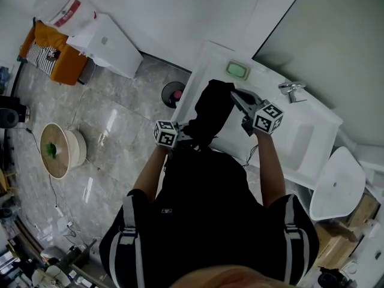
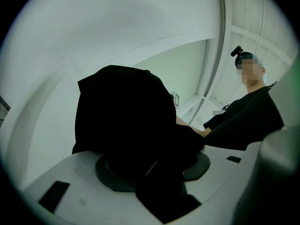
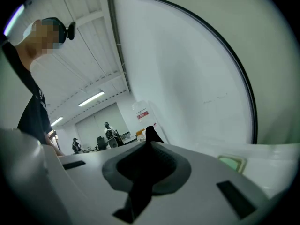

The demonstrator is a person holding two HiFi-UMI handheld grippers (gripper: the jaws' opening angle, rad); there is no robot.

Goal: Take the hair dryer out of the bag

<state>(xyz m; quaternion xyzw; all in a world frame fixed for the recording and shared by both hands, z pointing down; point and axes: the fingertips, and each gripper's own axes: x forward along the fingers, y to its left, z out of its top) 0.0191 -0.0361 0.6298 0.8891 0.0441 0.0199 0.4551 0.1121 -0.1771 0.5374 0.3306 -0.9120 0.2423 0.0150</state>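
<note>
Jaws of my left gripper (image 1: 187, 134) are clamping the black bag (image 1: 211, 110) above the white counter (image 1: 201, 77); right gripper (image 1: 234, 94) jaws are sitting shut, tips touching the bag's top edge

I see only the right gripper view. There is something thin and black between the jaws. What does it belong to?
Observer: In the head view it is an edge of a black bag held up at the white sink counter.
Operator: Where is the left gripper?
Observer: The left gripper is at the bag's lower left side, with black fabric bunched between its jaws.
Operator: Is the hair dryer already out?
Observer: No hair dryer shows in any view.
</note>
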